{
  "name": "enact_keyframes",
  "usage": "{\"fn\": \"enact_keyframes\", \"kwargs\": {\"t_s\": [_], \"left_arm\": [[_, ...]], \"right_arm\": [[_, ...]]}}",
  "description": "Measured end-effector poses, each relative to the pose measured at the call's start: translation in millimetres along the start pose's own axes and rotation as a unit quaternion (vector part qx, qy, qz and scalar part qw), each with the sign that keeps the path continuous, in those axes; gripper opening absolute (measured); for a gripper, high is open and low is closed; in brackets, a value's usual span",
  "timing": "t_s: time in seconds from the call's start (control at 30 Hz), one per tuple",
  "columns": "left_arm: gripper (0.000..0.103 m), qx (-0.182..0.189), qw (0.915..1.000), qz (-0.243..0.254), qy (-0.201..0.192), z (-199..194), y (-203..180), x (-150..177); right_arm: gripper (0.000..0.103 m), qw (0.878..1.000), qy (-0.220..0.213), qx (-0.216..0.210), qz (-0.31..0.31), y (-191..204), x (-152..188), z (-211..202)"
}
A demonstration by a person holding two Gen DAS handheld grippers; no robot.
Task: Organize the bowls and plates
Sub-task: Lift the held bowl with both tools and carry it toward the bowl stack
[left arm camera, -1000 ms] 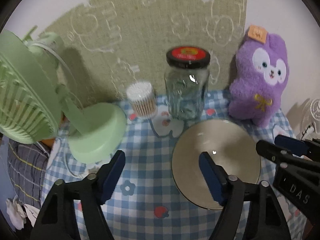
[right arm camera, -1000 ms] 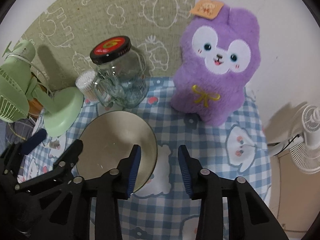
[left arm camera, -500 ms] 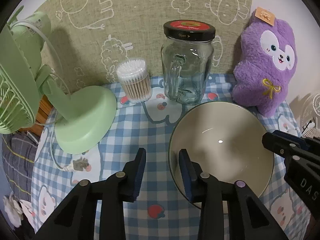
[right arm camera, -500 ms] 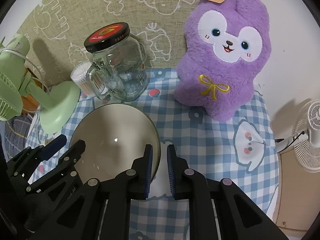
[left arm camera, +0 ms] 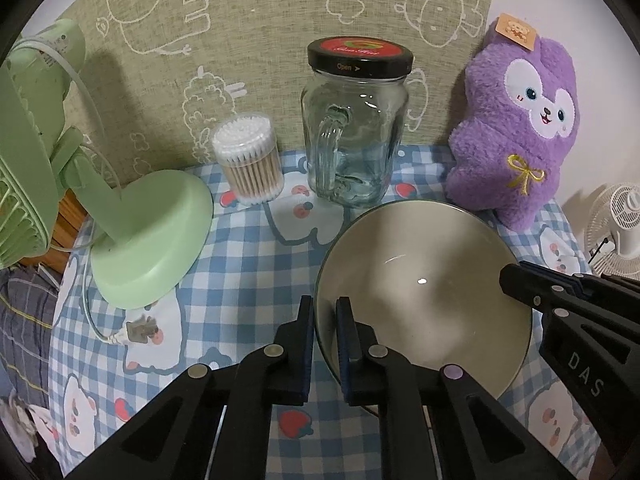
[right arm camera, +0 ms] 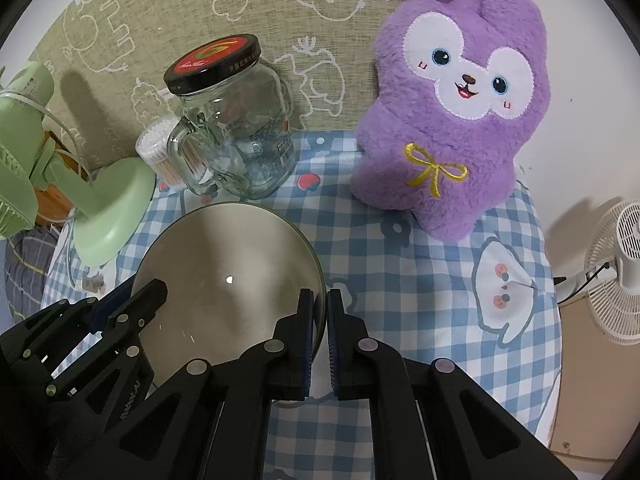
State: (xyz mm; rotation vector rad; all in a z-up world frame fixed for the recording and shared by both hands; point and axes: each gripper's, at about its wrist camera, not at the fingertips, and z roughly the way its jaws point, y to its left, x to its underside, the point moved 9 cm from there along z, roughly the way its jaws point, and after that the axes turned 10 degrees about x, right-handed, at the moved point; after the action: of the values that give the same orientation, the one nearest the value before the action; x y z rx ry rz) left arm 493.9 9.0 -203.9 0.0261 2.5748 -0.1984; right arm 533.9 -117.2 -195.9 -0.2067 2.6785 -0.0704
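Observation:
A beige bowl (left arm camera: 424,292) with a dark rim stands on the blue-checked tablecloth (left arm camera: 240,280). My left gripper (left arm camera: 325,304) straddles the bowl's left rim, its jaws closing with the pads pressed on the wall, one inside and one outside. In the right wrist view the bowl (right arm camera: 228,264) lies at lower left. There my right gripper (right arm camera: 320,296) pinches the bowl's right rim the same way, jaws closing tight. Each gripper shows in the other's view: the right gripper (left arm camera: 516,276) at the far rim, the left gripper (right arm camera: 136,292) at the near left.
Behind the bowl stand a lidded glass jar with a handle (left arm camera: 356,136), a tub of cotton swabs (left arm camera: 250,160) and a purple plush toy (left arm camera: 520,128). A green desk fan (left arm camera: 148,240) fills the left. A white fan (right arm camera: 616,272) stands beyond the table's right edge.
Both grippers went from open to closed on opposite sides of the bowl's rim. The left view tipped and drew nearer the bowl.

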Motion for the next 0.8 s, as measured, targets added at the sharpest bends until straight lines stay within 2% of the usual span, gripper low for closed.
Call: {"fn": "enact_keyframes", "kwargs": {"t_s": [0.3,0.5,0.8], "left_arm": [[0.007,-0.014,0.9996,0.023,0.005,-7.9,-9.4,6.3],[0.007,-0.001,0.9998,0.009,0.018,-11.9,-9.3,15.7],[0.007,-0.005,0.9997,0.010,0.022,-29.9,-9.9,33.9]], "right_arm": [[0.009,1.000,0.002,0.017,0.006,-3.5,8.7,-6.6],[0.009,1.000,0.007,0.015,0.006,-5.6,22.1,-14.2],[0.009,1.000,0.007,0.018,0.002,-1.5,45.3,-31.2]]}}
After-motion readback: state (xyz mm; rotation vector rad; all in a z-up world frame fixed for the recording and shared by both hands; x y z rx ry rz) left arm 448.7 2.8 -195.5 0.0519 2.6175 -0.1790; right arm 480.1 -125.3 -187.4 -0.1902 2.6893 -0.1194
